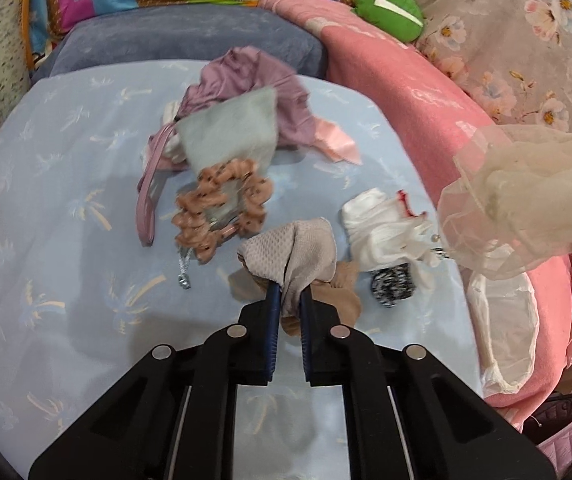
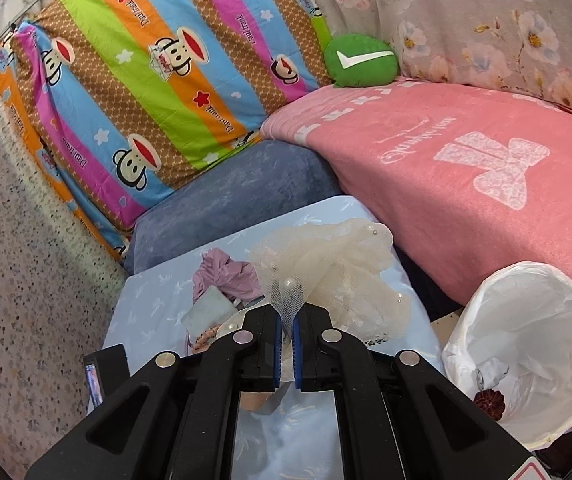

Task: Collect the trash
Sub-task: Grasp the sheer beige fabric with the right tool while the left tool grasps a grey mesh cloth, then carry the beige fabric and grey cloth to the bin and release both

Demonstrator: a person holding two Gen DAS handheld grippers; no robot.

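The cream tulle scrunchie [image 2: 326, 276] hangs pinched in the closed right gripper [image 2: 286, 326] over the blue sheet [image 2: 145, 304], short of the white-lined bin [image 2: 526, 344]; its loose net could snag. The left gripper [image 1: 286, 300], clamped on a beige mesh cloth [image 1: 290, 248], may drag the tan stocking [image 1: 342, 288] beneath it.

light: bright, even, indoor | shadows: soft, on the blue sheet [image 1: 65, 208] toward 9 o'clock | blur: motion smear on the cloth pile [image 1: 229, 136] | edges: fisheye bending, dark vignette at all 4 corners | glare: none
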